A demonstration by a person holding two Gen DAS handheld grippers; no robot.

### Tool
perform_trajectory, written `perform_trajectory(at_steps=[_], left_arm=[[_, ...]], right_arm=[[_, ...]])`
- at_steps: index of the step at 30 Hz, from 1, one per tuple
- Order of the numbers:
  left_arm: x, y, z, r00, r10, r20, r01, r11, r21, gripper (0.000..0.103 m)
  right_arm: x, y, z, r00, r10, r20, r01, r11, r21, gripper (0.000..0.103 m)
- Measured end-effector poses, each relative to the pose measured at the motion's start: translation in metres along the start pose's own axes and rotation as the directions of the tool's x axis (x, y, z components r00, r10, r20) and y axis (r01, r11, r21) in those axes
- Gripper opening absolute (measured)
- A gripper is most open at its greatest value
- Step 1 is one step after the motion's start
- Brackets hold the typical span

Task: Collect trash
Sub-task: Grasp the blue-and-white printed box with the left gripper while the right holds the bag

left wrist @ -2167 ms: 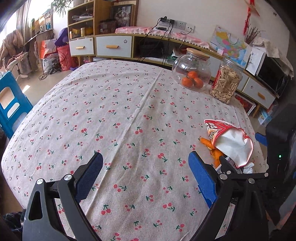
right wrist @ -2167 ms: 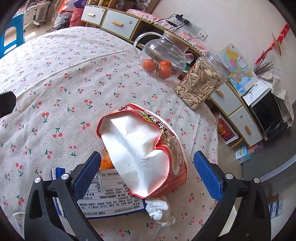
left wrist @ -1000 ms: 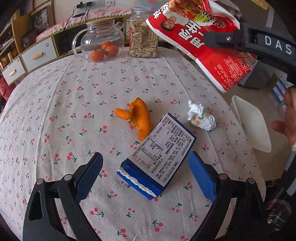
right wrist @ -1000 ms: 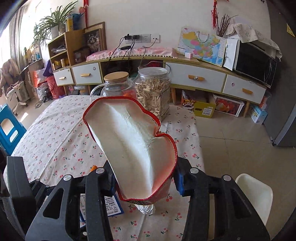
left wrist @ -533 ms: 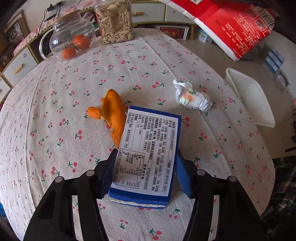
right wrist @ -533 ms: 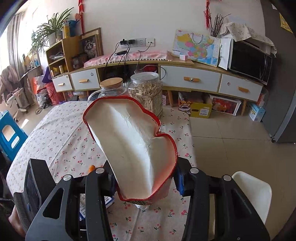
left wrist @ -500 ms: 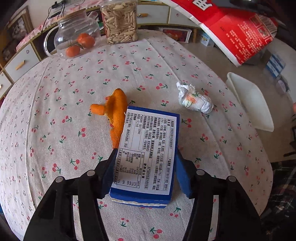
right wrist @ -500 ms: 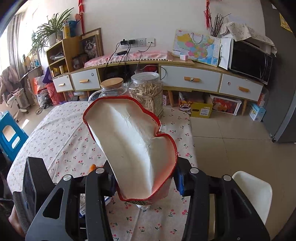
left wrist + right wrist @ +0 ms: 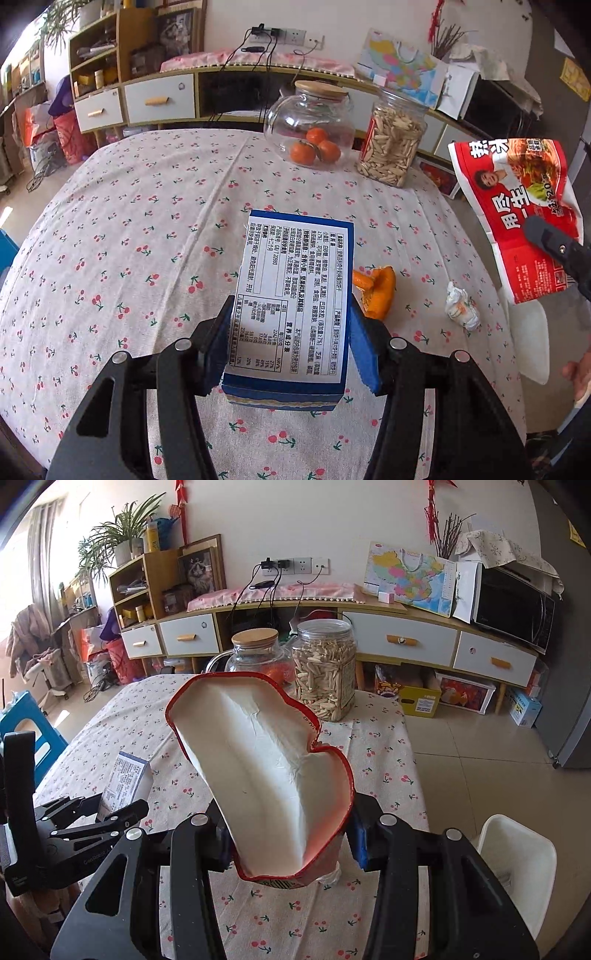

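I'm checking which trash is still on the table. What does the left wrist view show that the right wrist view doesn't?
Only the left wrist view shows the orange peel lying bare on the tablecloth, and the red bag's printed outside. Only the right wrist view shows the bag's white inside and open mouth. Both show the blue box clamped in the left gripper, the bag in the right gripper, and the crumpled tissue, largely hidden in the right view.
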State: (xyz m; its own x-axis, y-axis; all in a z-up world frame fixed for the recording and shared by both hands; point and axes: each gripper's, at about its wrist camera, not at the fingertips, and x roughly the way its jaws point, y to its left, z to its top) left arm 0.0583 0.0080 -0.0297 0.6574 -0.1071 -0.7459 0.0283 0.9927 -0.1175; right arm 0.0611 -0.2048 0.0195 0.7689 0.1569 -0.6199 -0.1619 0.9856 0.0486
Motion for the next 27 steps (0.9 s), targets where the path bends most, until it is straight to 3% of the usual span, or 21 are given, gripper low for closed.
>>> perform_trajectory(at_steps=[13,27], left_arm=[[-0.022,0.0,0.003,0.981,0.088,0.173,-0.083,0.996,-0.037,0.056],[-0.044,-0.034,0.001,0.96,0.068,0.271,-0.075,0.997,0.015,0.056]], right_arm=[[-0.005,0.007,-0.002,0.998,-0.003,0.056,0.004,1.0,-0.014,0.044],[-0.02,-0.013,-0.005,0.994,-0.044,0.097,0.042,0.999,0.024,0.044]])
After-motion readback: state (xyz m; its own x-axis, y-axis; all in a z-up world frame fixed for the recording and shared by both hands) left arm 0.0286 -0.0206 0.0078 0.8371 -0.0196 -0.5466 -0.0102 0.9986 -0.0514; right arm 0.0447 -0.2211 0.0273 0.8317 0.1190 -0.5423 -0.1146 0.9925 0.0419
